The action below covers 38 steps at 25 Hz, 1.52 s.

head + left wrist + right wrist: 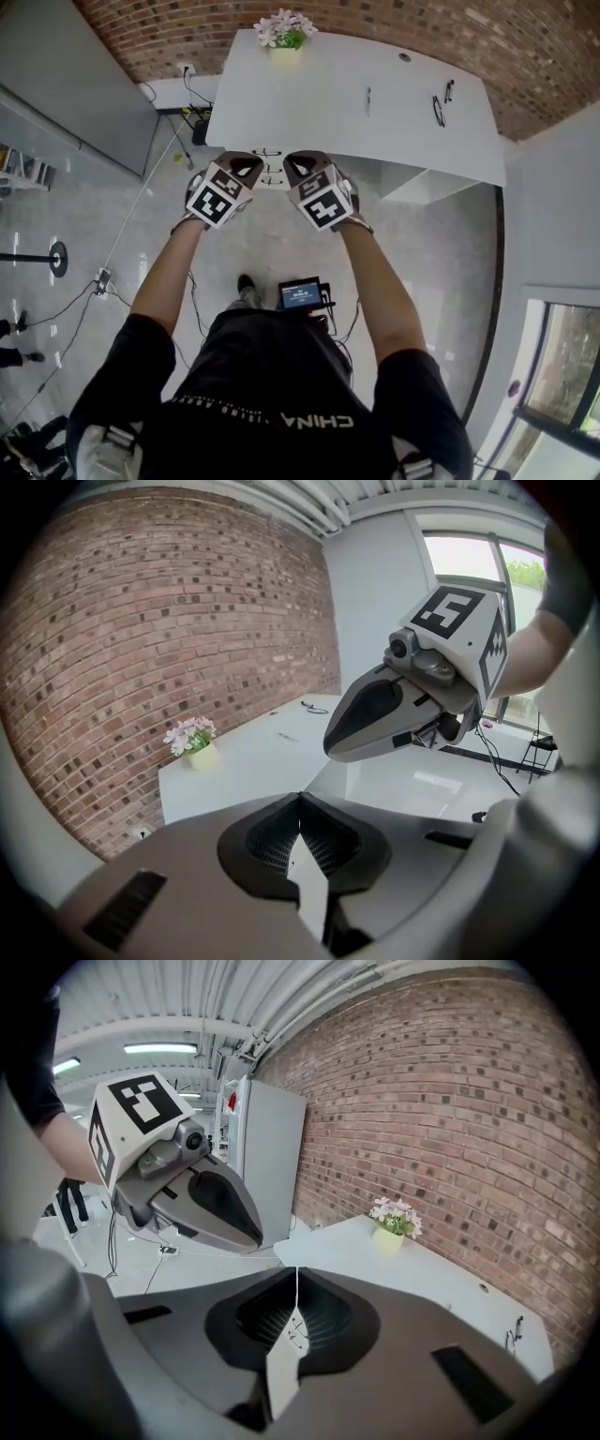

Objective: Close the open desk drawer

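Observation:
A white desk (328, 103) stands against a brick wall. A white box-like part (427, 185) juts out from under its front edge at the right and looks like the open drawer. Both grippers are held up side by side just short of the desk's near edge, well left of that part. My left gripper (246, 164) is shut with nothing in it, its tips meeting (302, 803). My right gripper (298, 166) is likewise shut and empty (296, 1274). Each gripper shows in the other's view: the right gripper's body (394, 714) and the left gripper's body (202, 1204).
A pot of pale flowers (285, 30) sits at the desk's far left corner; a pen (367, 98) and glasses (438, 111) lie further right. A grey cabinet (66, 84) stands at the left. Cables and a power strip (101, 278) lie on the glossy floor.

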Each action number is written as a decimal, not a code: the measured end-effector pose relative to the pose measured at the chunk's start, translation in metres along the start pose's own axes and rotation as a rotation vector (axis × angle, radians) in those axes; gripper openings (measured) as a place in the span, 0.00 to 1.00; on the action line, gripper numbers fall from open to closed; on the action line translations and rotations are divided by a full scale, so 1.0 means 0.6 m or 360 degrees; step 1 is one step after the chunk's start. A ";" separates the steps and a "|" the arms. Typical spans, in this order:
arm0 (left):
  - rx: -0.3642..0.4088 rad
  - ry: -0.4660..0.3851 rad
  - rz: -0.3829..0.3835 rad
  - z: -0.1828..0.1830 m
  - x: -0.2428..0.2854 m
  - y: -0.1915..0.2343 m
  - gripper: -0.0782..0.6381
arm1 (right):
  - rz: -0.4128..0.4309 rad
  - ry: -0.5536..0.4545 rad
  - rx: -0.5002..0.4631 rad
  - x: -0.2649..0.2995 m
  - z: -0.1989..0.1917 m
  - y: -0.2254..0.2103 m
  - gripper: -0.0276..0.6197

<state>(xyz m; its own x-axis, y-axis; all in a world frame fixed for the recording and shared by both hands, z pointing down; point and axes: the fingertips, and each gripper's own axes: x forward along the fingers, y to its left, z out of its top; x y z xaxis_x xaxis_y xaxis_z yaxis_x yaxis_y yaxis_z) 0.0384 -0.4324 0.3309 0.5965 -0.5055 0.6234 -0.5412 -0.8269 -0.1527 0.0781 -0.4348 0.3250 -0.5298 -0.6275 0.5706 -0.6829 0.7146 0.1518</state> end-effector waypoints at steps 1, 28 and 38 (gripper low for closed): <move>-0.0006 -0.0002 0.0017 0.005 -0.002 -0.006 0.13 | 0.0004 0.0000 -0.0014 -0.007 -0.005 -0.001 0.07; -0.0061 -0.0104 0.0107 -0.146 -0.314 -0.368 0.13 | -0.0008 0.0023 -0.0098 -0.280 -0.120 0.373 0.07; -0.0030 -0.0137 0.0060 -0.190 -0.420 -0.560 0.13 | -0.0052 0.0040 -0.0118 -0.440 -0.190 0.534 0.07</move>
<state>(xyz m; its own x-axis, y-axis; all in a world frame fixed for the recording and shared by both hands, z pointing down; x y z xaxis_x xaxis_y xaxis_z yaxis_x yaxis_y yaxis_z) 0.0023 0.0008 0.3123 0.6239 -0.5560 0.5492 -0.5747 -0.8026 -0.1598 0.0567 -0.0050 0.3149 -0.4945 -0.6435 0.5842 -0.6601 0.7153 0.2292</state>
